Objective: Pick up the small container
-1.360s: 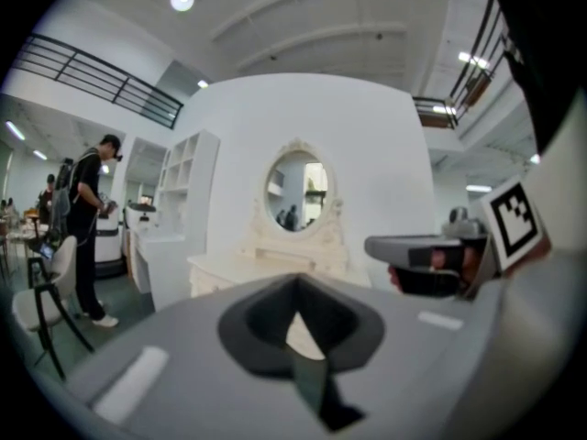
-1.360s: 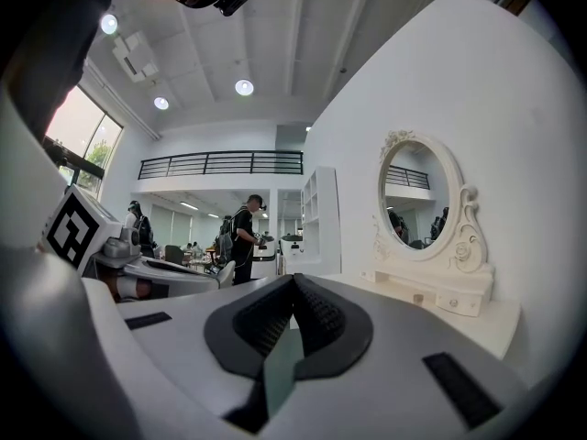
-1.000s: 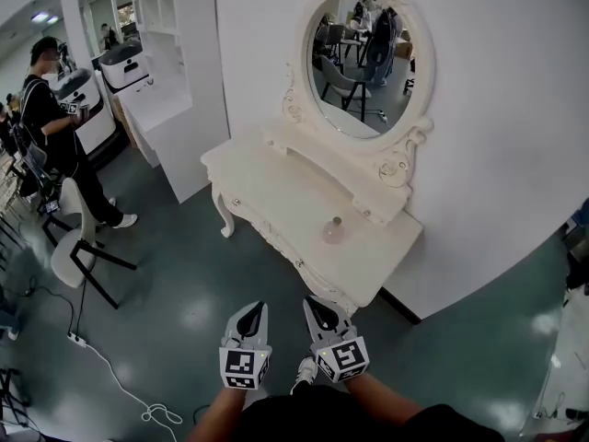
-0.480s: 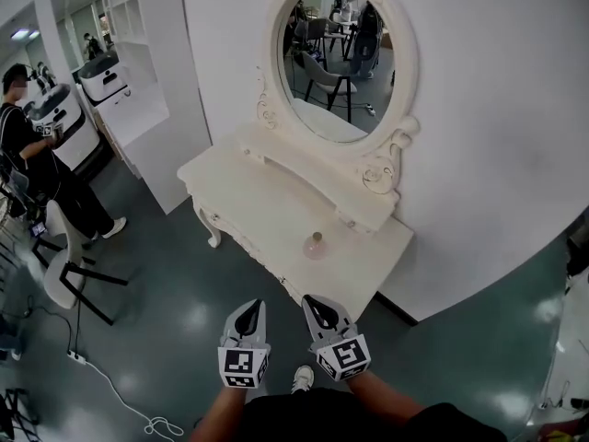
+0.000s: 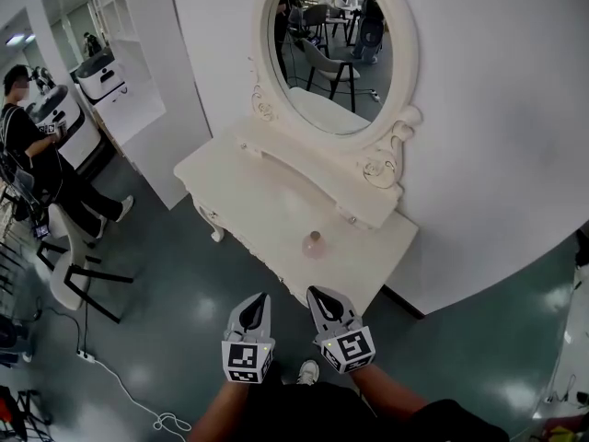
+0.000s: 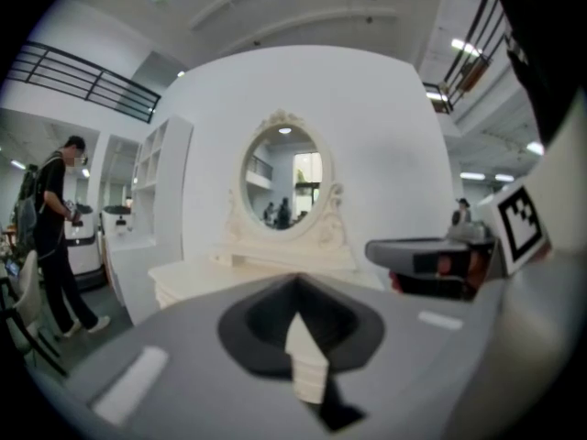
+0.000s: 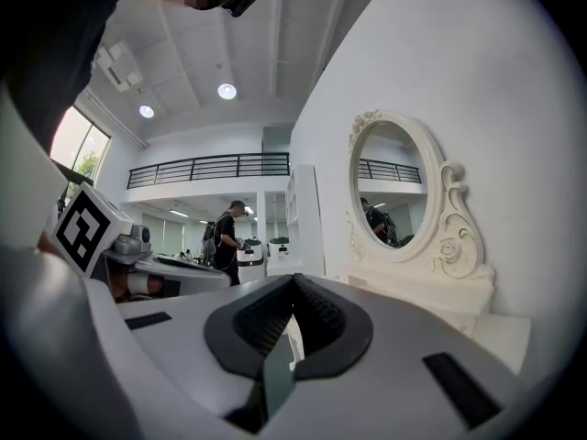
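The small container (image 5: 314, 243) stands on the white tabletop (image 5: 262, 187). It is close to the front edge and toward the right end, below the round mirror (image 5: 336, 53). It looks pink, with a thin top.

We hold the left hand-held gripper (image 5: 259, 299) and the right hand-held gripper (image 5: 316, 294) side by side over the floor (image 5: 175, 293). They are well apart from the container. Both are clenched tight, with nothing between the jaws. Neither gripper view shows the container.

Here is what we think could go wrong. If we reach in with the jaws closed like this, the tips would push the container and not grab it. It looks small and light, so a push could tip it over. It sits close to the front edge, so it could roll off and fall to the floor. If it is glass, it may break.

Our grippers look about as high as the tabletop, so one could bump its front edge first. The two grippers are also just beside each other, so they could knock together if both go for the container. Opening one gripper early, before it gets near, would help.
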Demonstrator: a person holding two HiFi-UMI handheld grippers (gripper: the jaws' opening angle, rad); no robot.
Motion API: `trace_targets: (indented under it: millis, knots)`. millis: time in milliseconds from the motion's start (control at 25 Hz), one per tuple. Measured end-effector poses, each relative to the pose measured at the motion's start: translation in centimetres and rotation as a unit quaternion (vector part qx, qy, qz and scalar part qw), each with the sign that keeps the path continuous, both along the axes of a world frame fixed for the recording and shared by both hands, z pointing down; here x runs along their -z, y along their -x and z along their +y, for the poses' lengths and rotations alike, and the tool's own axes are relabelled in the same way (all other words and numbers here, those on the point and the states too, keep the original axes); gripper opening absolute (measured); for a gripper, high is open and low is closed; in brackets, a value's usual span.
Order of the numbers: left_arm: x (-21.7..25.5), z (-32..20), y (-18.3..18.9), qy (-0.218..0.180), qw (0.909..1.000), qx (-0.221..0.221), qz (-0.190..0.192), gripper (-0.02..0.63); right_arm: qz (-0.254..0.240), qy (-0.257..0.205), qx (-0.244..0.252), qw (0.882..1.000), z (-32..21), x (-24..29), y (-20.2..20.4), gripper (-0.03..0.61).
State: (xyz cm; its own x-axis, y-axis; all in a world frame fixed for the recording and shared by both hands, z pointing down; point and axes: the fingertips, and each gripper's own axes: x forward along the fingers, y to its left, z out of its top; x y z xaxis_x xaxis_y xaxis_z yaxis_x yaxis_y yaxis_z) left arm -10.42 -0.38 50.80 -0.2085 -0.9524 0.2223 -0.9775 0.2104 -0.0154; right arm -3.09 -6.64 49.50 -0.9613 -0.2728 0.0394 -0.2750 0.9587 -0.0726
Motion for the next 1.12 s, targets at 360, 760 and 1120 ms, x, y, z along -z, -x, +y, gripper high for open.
trace_targets:
  millis: [360, 760, 1120]
  knots:
    - [-0.7, -5.0, 1.8, 0.0, 0.9989, -0.047, 0.005, 0.006, 0.01, -0.004, -0.035, 0.999, -4.0, -0.3, 1.6, 0.005]
    - [-1.5, -11.2, 6.1, 0.015, 0.994, -0.107, 0.018, 0.006, 0.014, -0.006, -0.106, 0.994, -9.5, -0.1, 5.0, 0.005]
    - [-2.4, -14.8, 8.3, 0.016, 0.983, -0.18, 0.033, 0.006, 0.04, -0.001, -0.183, 0.982, -11.7, -1.1, 6.1, 0.005]
